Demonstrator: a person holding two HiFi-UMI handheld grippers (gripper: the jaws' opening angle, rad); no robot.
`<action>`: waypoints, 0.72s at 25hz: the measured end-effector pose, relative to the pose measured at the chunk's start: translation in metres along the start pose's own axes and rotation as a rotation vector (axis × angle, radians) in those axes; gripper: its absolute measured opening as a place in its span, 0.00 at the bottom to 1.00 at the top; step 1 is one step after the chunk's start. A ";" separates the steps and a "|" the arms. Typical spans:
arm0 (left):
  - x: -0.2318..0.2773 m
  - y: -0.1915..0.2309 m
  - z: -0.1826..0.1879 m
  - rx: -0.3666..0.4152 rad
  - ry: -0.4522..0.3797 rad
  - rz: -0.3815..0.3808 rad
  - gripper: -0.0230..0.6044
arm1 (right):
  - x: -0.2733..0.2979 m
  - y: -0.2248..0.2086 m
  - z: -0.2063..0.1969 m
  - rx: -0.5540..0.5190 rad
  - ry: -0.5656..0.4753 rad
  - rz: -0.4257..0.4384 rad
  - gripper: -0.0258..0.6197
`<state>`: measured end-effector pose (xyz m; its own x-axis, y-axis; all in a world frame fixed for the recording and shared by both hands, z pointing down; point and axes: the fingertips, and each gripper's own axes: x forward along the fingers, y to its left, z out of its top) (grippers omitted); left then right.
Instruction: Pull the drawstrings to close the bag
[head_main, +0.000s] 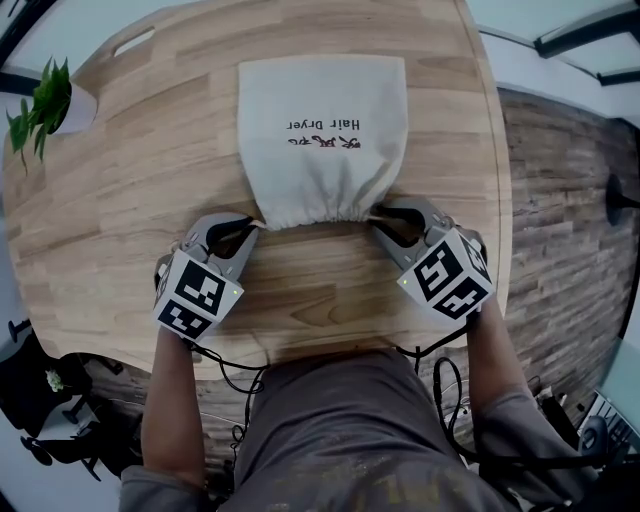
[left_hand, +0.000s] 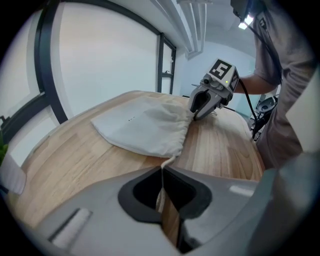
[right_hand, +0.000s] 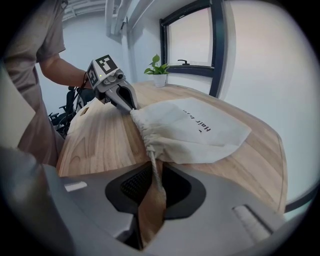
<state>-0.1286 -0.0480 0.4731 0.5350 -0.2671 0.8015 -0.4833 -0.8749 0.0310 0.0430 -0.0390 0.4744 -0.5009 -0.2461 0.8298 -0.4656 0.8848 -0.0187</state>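
Bag (head_main: 322, 170) of pale cloth lying flat on the wooden counter (head_main: 130, 210), its puckered mouth turned toward the person and its closed end away, so that one cord leaves each corner of the mouth within reach of one hand. The left tool (head_main: 252, 226) meets the left corner and is clenched on the left drawstring (left_hand: 168, 161). The right tool (head_main: 380, 216) meets the right corner with the right drawstring (right_hand: 152, 167) lying between jaws that stand slightly apart, apparently not yet pinching it. This mirrored placement suits an outward pull on both cords at once, the opposed pulls likely keeping the bag from sliding. The head view gives the overall layout and the partly gathered mouth, but not the cords inside the jaws. Each gripper view shows its own cord running from the hem into the jaws, with the opposite tool at the far corner. The print (head_main: 325, 125) on the cloth is legible in the head view and right gripper view only.
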 end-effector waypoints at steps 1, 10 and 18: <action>0.000 0.000 0.000 0.009 0.003 0.007 0.06 | 0.000 -0.001 -0.001 -0.006 0.004 -0.006 0.15; -0.001 0.005 -0.002 -0.046 0.013 0.068 0.05 | 0.000 -0.005 0.000 0.055 0.002 -0.045 0.10; -0.005 0.023 -0.005 -0.177 0.014 0.193 0.05 | 0.000 -0.009 0.001 0.217 -0.006 -0.102 0.10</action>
<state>-0.1460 -0.0642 0.4729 0.4118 -0.4158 0.8109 -0.6900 -0.7235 -0.0206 0.0462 -0.0471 0.4742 -0.4475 -0.3328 0.8300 -0.6597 0.7495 -0.0552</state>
